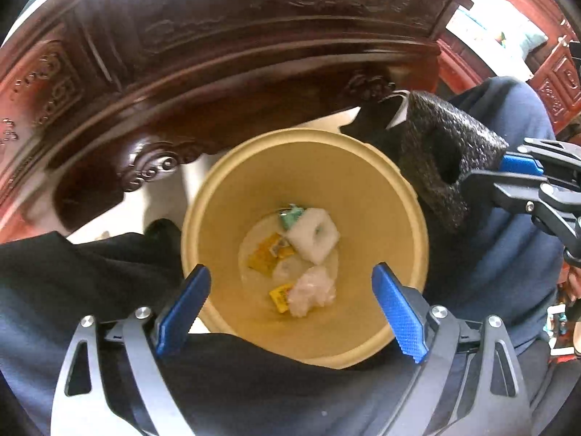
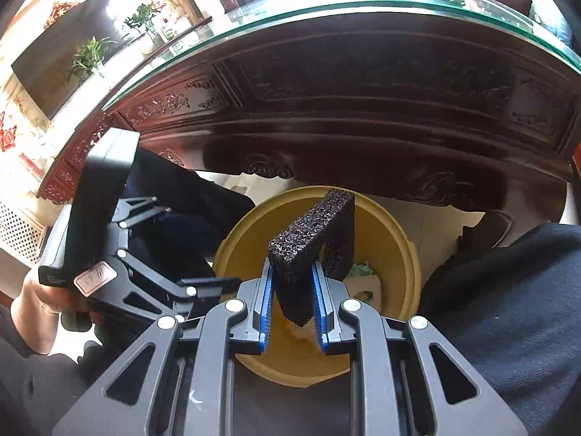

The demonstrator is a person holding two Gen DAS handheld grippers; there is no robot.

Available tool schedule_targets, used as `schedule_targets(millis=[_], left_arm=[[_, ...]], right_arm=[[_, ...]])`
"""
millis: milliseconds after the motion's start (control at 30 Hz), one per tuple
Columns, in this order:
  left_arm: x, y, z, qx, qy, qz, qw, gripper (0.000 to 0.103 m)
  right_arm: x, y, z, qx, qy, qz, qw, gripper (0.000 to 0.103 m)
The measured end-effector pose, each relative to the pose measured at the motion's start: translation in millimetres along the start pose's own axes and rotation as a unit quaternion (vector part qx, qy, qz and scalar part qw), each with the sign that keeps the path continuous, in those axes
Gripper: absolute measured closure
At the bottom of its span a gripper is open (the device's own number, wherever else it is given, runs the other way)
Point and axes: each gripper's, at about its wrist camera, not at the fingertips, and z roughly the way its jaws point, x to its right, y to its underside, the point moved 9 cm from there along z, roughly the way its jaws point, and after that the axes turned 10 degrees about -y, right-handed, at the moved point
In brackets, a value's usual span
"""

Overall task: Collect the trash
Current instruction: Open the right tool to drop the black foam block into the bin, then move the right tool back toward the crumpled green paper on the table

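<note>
Spread wide, the jaws of the left gripper [image 1: 292, 301] hang over the mouth of the tan waste bin [image 1: 381, 189] with nothing between their blue pads [image 1: 399, 312]. No earlier view is at hand, so only this wide stance can be told.

Inside the bin, on its floor, lies the collected trash: a white foam block [image 1: 314, 239] with a hole through it at about one o'clock of the bin's centre, a green wrapper [image 1: 290, 216] just beyond it at twelve, orange wrappers [image 1: 268, 254] at about nine, a small yellow packet [image 1: 281, 296] at six, and a crumpled clear plastic bag [image 1: 312, 294] beside it at about five.

Jaws of the right gripper [image 2: 292, 296] are pressed onto a black foam piece [image 2: 308, 247], a coarse, porous slab with a cut-out in it. It stands tilted between the blue pads [image 2: 268, 305], its upper end leaning toward one o'clock, above the bin [image 2: 395, 239]. In the left wrist view the same piece [image 1: 446, 156] sits at the bin's two o'clock rim, overhanging it.

A carved dark wooden table [image 2: 363, 109] with a glass top [image 2: 326, 11] rises behind the bin. Dark trouser legs [image 1: 72, 272] flank the bin on both sides. A hand [image 2: 32, 298] holds the left gripper's handle at nine o'clock in the right wrist view.
</note>
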Motion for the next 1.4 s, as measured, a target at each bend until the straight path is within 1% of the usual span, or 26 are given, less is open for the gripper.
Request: schedule_targets(millis=[200, 267, 300, 333, 400, 600, 733, 833, 933, 1033, 1167, 1267, 1400], left_arm=[[-12, -3, -5, 0.009, -0.012, -0.012, 0.9998, 0.012], [-13, -3, -5, 0.011, -0.013, -0.01, 0.9998, 0.012], [-17, -2, -6, 0.012, -0.014, -0.01, 0.9998, 0.012], [-16, -3, -6, 0.012, -0.015, -0.011, 0.9998, 0.012], [-18, -3, -7, 0.014, -0.014, -0.015, 0.9997, 0.012], [-22, -4, -10, 0.019, -0.015, -0.026, 0.9994, 0.012], [-23, -8, -14, 0.028, -0.014, -0.029, 0.9991, 0.012], [-21, -15, -22, 0.039, -0.013, -0.024, 0.9989, 0.012], [-19, -27, -31, 0.054, -0.009, -0.02, 0.9983, 0.012], [-22, -46, -45, 0.078, -0.011, -0.025, 0.9966, 0.012], [-33, -89, -74, 0.128, -0.013, -0.045, 0.9907, 0.01], [-38, -132, -100, 0.175, -0.025, -0.046, 0.9832, 0.007], [-36, -198, -132, 0.233, -0.035, -0.039, 0.971, 0.004]], right_arm=[[-3, -5, 7, -0.008, -0.004, -0.011, 1.0, 0.083], [-5, -4, 8, -0.013, -0.013, -0.008, 1.0, 0.082], [-6, -4, 9, -0.015, -0.017, -0.008, 1.0, 0.073], [-7, -4, 9, -0.015, -0.015, -0.009, 1.0, 0.061], [-7, -4, 8, -0.014, -0.004, -0.015, 1.0, 0.052], [-7, -2, 8, -0.016, -0.002, -0.016, 1.0, 0.052], [-9, -7, 6, -0.009, -0.004, -0.02, 1.0, 0.052], [-11, -12, 2, 0.001, -0.006, -0.028, 1.0, 0.052], [-13, -22, -6, 0.021, -0.01, -0.036, 0.999, 0.052], [-9, -41, -24, 0.062, -0.009, -0.042, 0.997, 0.052], [6, -79, -57, 0.125, 0.013, -0.048, 0.991, 0.052], [18, -114, -84, 0.17, 0.032, -0.055, 0.983, 0.052], [30, -160, -113, 0.212, 0.068, -0.078, 0.972, 0.052]])
